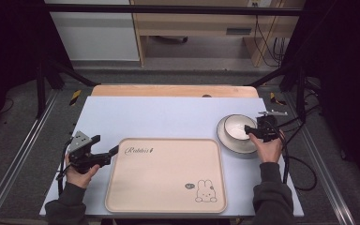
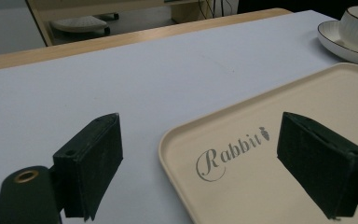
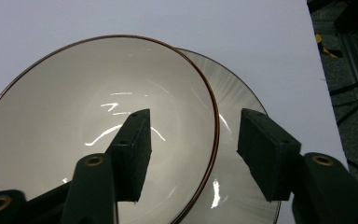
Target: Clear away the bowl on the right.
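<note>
- While the right gripper (image 3: 191,149) stands open, its jaws straddle the near rim of the white bowl (image 3: 65,112), one inside, one outside above the plate (image 3: 242,98) beneath.
- The left gripper (image 2: 200,163) gapes open, its jaws either side of the corner of the beige Rabbit tray (image 2: 261,186).
- Both rest over the pale blue tabletop (image 1: 159,117).

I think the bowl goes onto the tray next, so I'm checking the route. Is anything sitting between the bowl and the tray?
Nothing visible does. The bowl sits on its plate just right of the tray, whose surface is bare. The right gripper straddles the bowl's rim, jaws open; the left gripper straddles the tray's far-left corner.
</note>
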Demonstrator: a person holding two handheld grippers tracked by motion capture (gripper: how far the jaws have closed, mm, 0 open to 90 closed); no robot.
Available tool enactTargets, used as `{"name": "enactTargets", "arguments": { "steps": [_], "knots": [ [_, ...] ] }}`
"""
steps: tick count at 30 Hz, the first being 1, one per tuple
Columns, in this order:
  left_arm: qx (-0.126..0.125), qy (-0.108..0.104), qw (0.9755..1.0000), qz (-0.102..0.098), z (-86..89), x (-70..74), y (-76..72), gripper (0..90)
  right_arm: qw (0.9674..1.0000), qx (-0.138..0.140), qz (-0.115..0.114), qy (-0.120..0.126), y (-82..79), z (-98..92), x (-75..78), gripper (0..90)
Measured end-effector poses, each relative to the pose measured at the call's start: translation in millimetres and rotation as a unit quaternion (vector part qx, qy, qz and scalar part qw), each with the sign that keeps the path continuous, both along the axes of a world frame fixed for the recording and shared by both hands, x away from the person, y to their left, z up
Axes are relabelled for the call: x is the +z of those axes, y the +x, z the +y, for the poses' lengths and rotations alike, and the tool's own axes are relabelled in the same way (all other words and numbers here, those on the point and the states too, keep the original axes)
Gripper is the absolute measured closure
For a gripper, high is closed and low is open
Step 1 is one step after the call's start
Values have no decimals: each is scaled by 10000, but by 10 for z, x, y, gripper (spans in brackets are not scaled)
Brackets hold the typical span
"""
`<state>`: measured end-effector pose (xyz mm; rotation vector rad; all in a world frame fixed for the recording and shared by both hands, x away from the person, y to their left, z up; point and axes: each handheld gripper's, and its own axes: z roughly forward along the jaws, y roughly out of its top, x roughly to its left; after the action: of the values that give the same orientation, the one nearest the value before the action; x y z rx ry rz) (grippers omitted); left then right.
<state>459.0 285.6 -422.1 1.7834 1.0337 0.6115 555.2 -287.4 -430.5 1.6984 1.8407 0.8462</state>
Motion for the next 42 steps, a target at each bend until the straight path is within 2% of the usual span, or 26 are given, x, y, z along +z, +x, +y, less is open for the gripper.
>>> {"name": "enactTargets", "arguments": {
  "steps": [3, 7, 8, 12, 13, 16, 23, 33, 36, 39, 41, 42],
  "knots": [
    [-3, 15, 10000, 1, -3, -2, 1, 139, 9999, -23, 126, 19, 11, 1, -20, 485],
    [-11, 32, 10000, 14, -6, -5, 3, 139, 9998, -51, 182, 40, 20, 8, -29, 506],
    [-9, 32, 10000, 13, -6, -4, 2, 139, 9998, -56, 199, -7, 28, 2, -41, 527],
    [-7, 36, 10000, 11, -3, -5, 4, 142, 9995, -79, 310, 59, 37, 2, -54, 573],
    [-6, 29, 10000, 13, -3, -5, 4, 142, 9993, -64, 364, 75, 46, -5, -68, 612],
    [-7, 33, 10000, 18, -3, -6, 6, 142, 9990, -26, 447, 95, 56, -11, -82, 656],
    [-3, 31, 10000, 34, -7, -12, 12, 144, 9975, -31, 638, 308, 85, -40, -115, 712],
    [-12, 66, 10000, 52, -12, -20, 17, 145, 9956, -164, 751, 526, 118, -54, -123, 747],
    [-11, 80, 10000, 58, -12, -23, 19, 145, 9959, -162, 733, 495, 129, -66, -137, 760],
    [-10, 76, 10000, 59, -10, -23, 20, 145, 9950, -241, 746, 617, 143, -71, -138, 775],
    [-5, 70, 10000, 57, -9, -22, 19, 145, 9956, -193, 720, 566, 146, -85, -148, 777],
    [-5, 68, 10000, 57, -8, -22, 20, 146, 9944, -266, 759, 685, 147, -77, -137, 779]
  ]
}}
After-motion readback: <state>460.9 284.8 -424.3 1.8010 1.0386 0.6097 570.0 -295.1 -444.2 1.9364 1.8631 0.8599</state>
